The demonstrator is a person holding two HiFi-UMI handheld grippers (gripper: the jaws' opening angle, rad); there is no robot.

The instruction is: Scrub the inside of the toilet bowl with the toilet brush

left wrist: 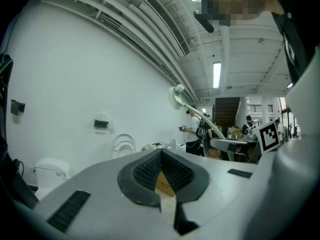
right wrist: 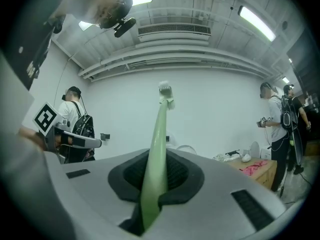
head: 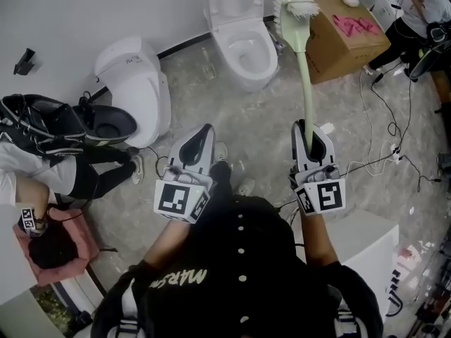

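Observation:
A white toilet (head: 243, 37) with its seat up stands against the far wall, its bowl open. My right gripper (head: 313, 145) is shut on the pale green handle of the toilet brush (head: 305, 76), whose white bristle head (head: 294, 9) is raised in the air to the right of the bowl. In the right gripper view the green handle (right wrist: 156, 164) runs up from between the jaws to the brush head (right wrist: 165, 91). My left gripper (head: 197, 145) hangs shut with nothing in it, well short of the toilet. The left gripper view shows its jaws (left wrist: 162, 171) closed, with the brush (left wrist: 192, 109) beyond.
A second white toilet (head: 137, 83) lies tipped at the left beside a black bag (head: 42, 125). A cardboard box (head: 345, 34) stands right of the upright toilet. Cables (head: 391, 132) trail over the floor at right. People stand at the far right (head: 416, 20) and sit at left (head: 42, 182).

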